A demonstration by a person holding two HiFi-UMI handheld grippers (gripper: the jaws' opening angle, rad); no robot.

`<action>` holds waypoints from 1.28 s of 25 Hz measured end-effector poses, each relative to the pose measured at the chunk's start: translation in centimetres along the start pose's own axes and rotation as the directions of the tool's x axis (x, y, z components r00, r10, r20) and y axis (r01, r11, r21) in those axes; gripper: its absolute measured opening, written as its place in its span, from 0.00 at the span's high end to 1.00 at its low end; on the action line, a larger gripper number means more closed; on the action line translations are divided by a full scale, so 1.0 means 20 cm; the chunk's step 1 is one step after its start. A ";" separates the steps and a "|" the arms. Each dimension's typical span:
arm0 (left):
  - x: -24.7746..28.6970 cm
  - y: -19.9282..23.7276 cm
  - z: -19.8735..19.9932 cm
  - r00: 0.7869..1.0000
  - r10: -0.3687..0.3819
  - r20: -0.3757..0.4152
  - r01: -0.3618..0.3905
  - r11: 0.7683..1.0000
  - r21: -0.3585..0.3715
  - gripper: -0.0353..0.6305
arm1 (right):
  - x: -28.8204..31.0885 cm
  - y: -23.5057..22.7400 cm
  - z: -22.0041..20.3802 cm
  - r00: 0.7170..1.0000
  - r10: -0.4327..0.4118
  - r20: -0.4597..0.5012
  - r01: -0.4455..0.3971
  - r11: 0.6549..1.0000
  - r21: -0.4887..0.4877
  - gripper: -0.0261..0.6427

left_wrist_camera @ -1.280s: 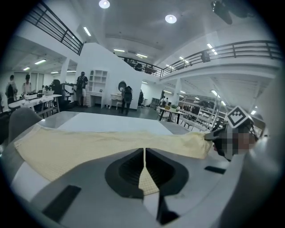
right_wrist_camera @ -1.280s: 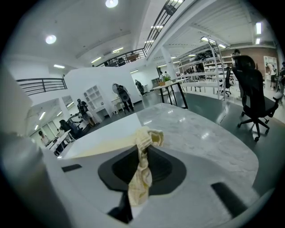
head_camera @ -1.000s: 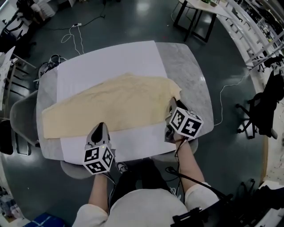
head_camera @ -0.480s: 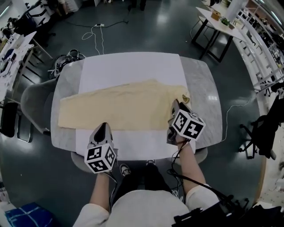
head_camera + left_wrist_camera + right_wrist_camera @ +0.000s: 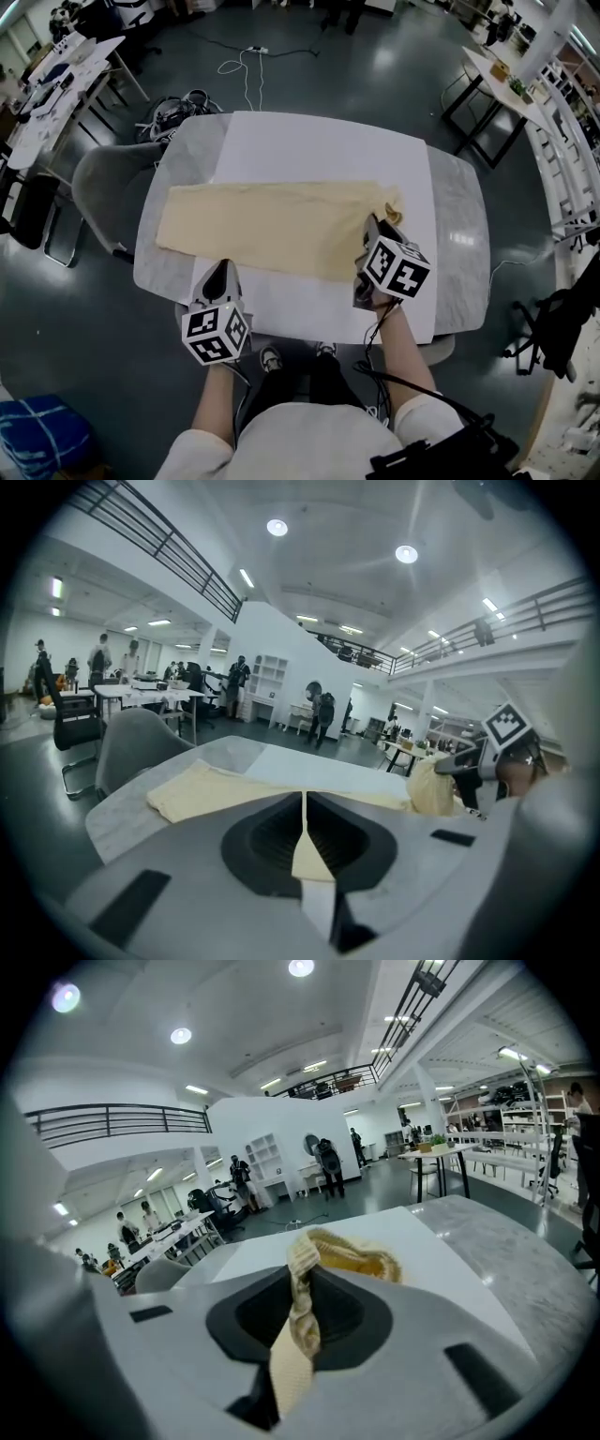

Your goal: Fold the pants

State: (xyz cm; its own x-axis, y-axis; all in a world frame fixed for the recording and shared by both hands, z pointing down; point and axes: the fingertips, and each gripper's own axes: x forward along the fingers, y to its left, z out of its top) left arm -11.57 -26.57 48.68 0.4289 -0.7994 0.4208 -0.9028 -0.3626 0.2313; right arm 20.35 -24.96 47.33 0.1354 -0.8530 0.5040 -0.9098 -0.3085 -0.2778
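Note:
The pale yellow pants [image 5: 272, 225] lie stretched left to right across a white sheet [image 5: 319, 150] on the grey table [image 5: 459, 244]. My left gripper [image 5: 219, 266] is at the pants' near edge, left of middle. In the left gripper view the left gripper [image 5: 305, 803] is shut on a thin fold of yellow cloth [image 5: 309, 855]. My right gripper [image 5: 372, 228] is at the pants' right end. In the right gripper view the right gripper [image 5: 302, 1279] is shut on a bunched, ribbed bit of the waistband [image 5: 323, 1252], which rises above the jaws.
A grey chair [image 5: 103, 183] stands against the table's left side. Cables [image 5: 246, 62] lie on the floor beyond the table. A black-legged table [image 5: 487, 103] stands at the far right. The person's legs are at the near table edge.
The view has swung and the table sits further right in it. The pants now lie straighter and narrower across the sheet. Both grippers kept their hold and moved with the cloth.

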 end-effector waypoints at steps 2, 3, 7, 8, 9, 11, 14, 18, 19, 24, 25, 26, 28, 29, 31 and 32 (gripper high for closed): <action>-0.02 0.09 0.02 1.000 0.020 0.006 -0.020 1.000 -0.014 0.92 | 0.03 0.13 0.01 1.000 0.031 -0.005 -0.031 0.999 -0.016 0.90; -0.03 0.13 0.03 0.999 0.031 0.009 -0.031 0.999 -0.021 0.92 | 0.05 0.20 0.01 0.999 0.048 -0.009 -0.048 0.999 -0.024 0.90; -0.07 0.30 0.07 0.997 0.076 0.019 -0.075 0.996 -0.053 0.92 | 0.09 0.45 0.01 0.993 0.114 -0.028 -0.116 0.991 -0.061 0.90; -0.08 0.34 0.08 0.996 0.086 0.023 -0.084 0.995 -0.061 0.92 | 0.10 0.51 0.00 0.991 0.128 -0.034 -0.130 0.989 -0.071 0.89; -0.09 0.38 0.09 0.995 0.095 0.028 -0.093 0.993 -0.069 0.92 | 0.11 0.57 0.00 0.989 0.140 -0.040 -0.143 0.986 -0.082 0.90; -0.11 0.46 0.11 0.993 0.109 0.036 -0.106 0.991 -0.080 0.92 | 0.13 0.68 -0.01 0.986 0.160 -0.050 -0.164 0.981 -0.099 0.90; -0.13 0.58 0.13 0.991 0.124 0.041 -0.120 0.989 -0.081 0.92 | 0.16 0.84 -0.02 0.980 0.187 -0.061 -0.193 0.974 -0.115 0.90; -0.17 0.72 0.16 0.987 0.148 0.057 -0.142 0.985 -0.094 0.92 | 0.18 1.03 -0.05 0.973 0.217 -0.076 -0.226 0.964 -0.144 0.90; -0.18 0.75 0.17 0.986 0.154 0.061 -0.148 0.984 -0.098 0.92 | 0.19 1.08 -0.05 0.971 0.224 -0.079 -0.233 0.961 -0.150 0.90; -0.24 0.97 0.18 0.979 0.190 0.070 -0.181 0.976 -0.123 0.92 | 0.25 1.39 -0.10 0.957 0.270 -0.101 -0.285 0.941 -0.181 0.90; -0.26 1.01 0.18 0.978 0.199 0.070 -0.189 0.973 -0.130 0.92 | 0.26 1.46 -0.12 0.954 0.280 -0.106 -0.296 0.936 -0.189 0.90; -0.27 1.06 0.17 0.976 0.208 0.069 -0.197 0.971 -0.137 0.92 | 0.28 1.52 -0.14 0.951 0.289 -0.112 -0.307 0.931 -0.197 0.90; -0.30 1.15 0.16 0.973 0.224 0.064 -0.213 0.966 -0.147 0.92 | 0.32 1.67 -0.18 0.944 0.306 -0.127 -0.327 0.920 -0.217 0.90; -0.31 1.19 0.15 0.971 0.231 0.061 -0.220 0.964 -0.149 0.92 | 0.35 1.74 -0.21 0.940 0.312 -0.136 -0.337 0.913 -0.230 0.89; -0.34 1.28 0.14 0.968 0.244 0.055 -0.233 0.961 -0.149 0.92 | 0.42 1.91 -0.28 0.933 0.324 -0.157 -0.356 0.898 -0.259 0.90; -0.35 1.32 0.12 0.967 0.250 0.051 -0.240 0.959 -0.149 0.92 | 0.46 2.01 -0.33 0.927 0.334 -0.170 -0.370 0.888 -0.273 0.90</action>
State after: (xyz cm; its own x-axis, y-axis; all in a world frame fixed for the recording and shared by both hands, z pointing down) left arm -38.49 -31.68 49.63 0.1870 -0.8882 0.4196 -0.9642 -0.0842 0.2515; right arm -17.46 -42.41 46.14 -0.2449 -0.8223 0.5137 -0.9652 0.1564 -0.2098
